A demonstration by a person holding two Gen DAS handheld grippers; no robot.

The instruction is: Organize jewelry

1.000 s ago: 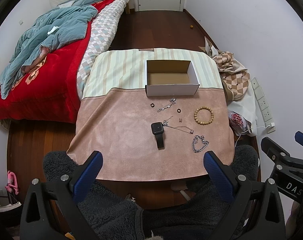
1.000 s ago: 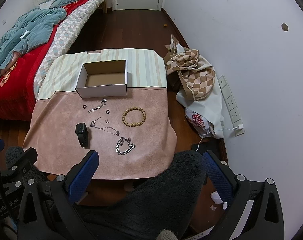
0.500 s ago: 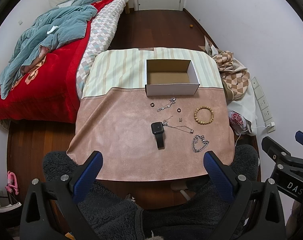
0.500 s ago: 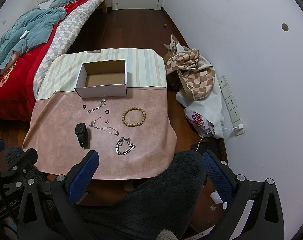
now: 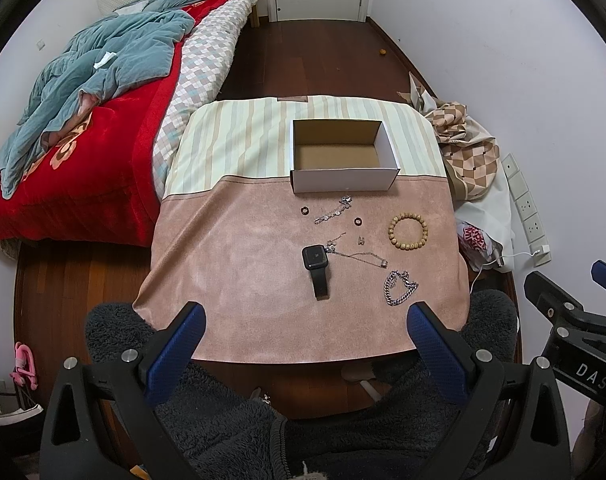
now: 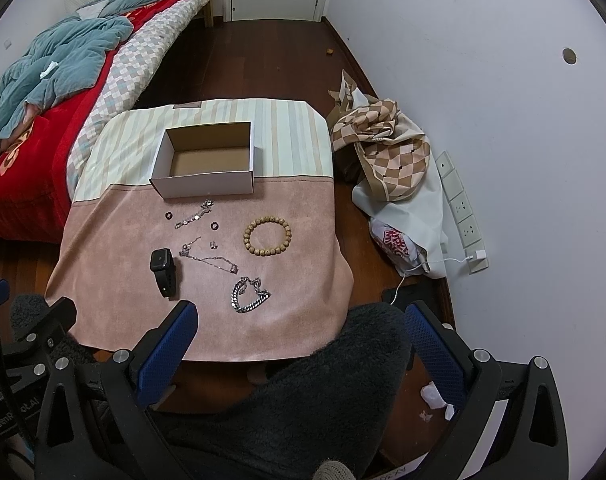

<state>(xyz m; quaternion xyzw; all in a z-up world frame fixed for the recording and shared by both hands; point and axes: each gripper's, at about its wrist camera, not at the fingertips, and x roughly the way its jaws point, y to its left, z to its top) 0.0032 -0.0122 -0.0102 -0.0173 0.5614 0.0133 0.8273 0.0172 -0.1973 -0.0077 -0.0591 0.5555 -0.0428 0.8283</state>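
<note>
An empty white cardboard box [image 5: 383, 148] [image 6: 207, 184] stands on the cloth-covered table [image 5: 239, 280] [image 6: 111, 256]. In front of it lie a black smartwatch [image 5: 315, 264] [image 6: 164, 265], a wooden bead bracelet [image 5: 407, 231] [image 6: 268, 237], a silver chain bracelet [image 5: 399, 288] [image 6: 248, 294], thin necklaces [image 5: 357, 255] [image 6: 211, 259] [image 5: 333, 211], two dark rings [image 5: 304, 211] [image 5: 357, 221] and small earrings [image 5: 361, 241]. My left gripper [image 5: 305, 320] and right gripper [image 6: 299, 320] are open and empty, held back from the table's near edge.
A bed with red and teal blankets [image 5: 83, 120] is at the left. A checkered cloth and bags [image 6: 387, 164] lie on the floor right of the table, by a power strip [image 6: 461, 208]. Dark fleece sleeves [image 5: 231, 420] are below both grippers.
</note>
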